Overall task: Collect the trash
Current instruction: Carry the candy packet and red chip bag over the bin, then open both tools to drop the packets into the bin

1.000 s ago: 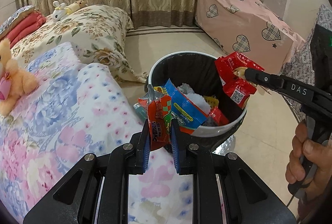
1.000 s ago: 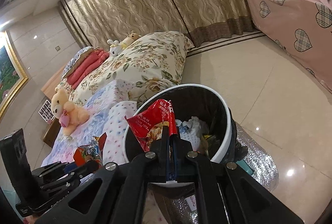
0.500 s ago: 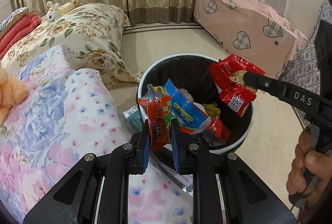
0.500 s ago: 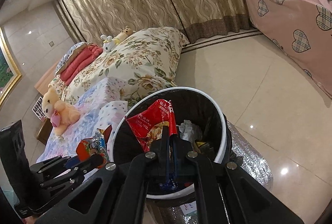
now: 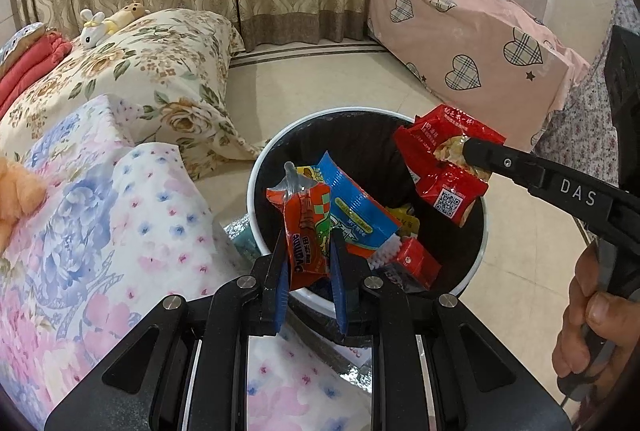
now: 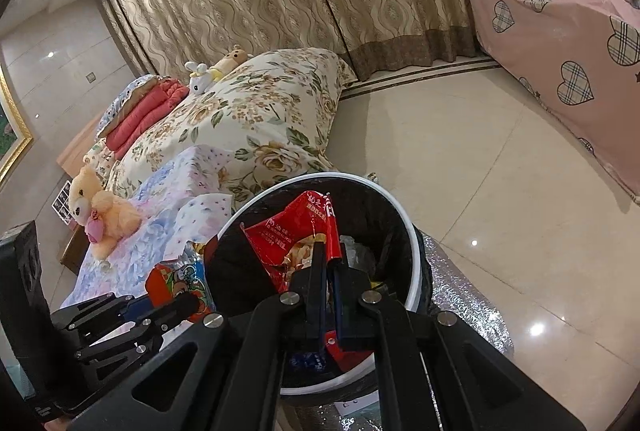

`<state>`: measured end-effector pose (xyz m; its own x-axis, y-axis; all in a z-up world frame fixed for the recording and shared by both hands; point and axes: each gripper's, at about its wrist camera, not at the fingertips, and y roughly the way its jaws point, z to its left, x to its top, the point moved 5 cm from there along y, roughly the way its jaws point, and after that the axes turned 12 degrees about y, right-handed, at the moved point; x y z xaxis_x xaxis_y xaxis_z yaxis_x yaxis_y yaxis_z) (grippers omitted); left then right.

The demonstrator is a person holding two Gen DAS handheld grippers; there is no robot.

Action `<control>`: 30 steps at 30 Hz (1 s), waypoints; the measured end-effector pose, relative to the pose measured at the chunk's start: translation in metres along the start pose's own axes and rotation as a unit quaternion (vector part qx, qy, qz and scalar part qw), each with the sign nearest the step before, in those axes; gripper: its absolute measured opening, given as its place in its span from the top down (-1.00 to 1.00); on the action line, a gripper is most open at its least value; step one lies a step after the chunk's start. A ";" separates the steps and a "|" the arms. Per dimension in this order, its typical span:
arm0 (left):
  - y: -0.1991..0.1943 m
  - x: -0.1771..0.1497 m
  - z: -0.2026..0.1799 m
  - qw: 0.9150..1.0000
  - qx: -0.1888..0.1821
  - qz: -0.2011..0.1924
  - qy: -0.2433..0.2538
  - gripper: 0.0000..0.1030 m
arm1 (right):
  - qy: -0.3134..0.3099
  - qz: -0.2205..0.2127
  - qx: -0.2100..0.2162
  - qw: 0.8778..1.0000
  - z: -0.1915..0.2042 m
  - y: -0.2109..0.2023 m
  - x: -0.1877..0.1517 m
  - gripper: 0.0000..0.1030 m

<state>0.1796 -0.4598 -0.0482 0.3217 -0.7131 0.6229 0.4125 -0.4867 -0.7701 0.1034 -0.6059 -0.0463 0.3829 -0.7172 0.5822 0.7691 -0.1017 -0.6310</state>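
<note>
Your left claw (image 5: 308, 263) pinches the orange wrappers (image 5: 306, 231) at the bin (image 5: 256, 191) rim; your right claw (image 6: 327, 263) pinches the red packet (image 6: 288, 235) over it (probably clear inside). Release both well over the opening.

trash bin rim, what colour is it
White, around a black liner; the trash bin rim shows best in the left wrist view.

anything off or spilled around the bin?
Nothing spilled. Both wrappers are clamped over the trash bin: orange wrapper in the left claw, torn red wrapper in the right claw. Only oddity: crumpled silver foil under the bin.
</note>
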 end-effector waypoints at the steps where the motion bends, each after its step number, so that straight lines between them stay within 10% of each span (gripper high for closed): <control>1: 0.001 0.001 0.000 1.000 0.001 0.000 0.001 0.68 | 0.000 0.000 0.000 1.000 -0.001 0.000 0.000 0.95; 30: 0.019 0.002 -0.012 1.000 -0.005 0.014 0.010 0.68 | -0.006 0.012 -0.006 1.000 -0.005 0.011 -0.003 0.91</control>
<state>0.1782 -0.4770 -0.0634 0.3157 -0.7364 0.5983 0.3954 -0.4711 -0.7885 0.1080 -0.6079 -0.0578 0.4071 -0.7112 0.5731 0.7534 -0.0931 -0.6509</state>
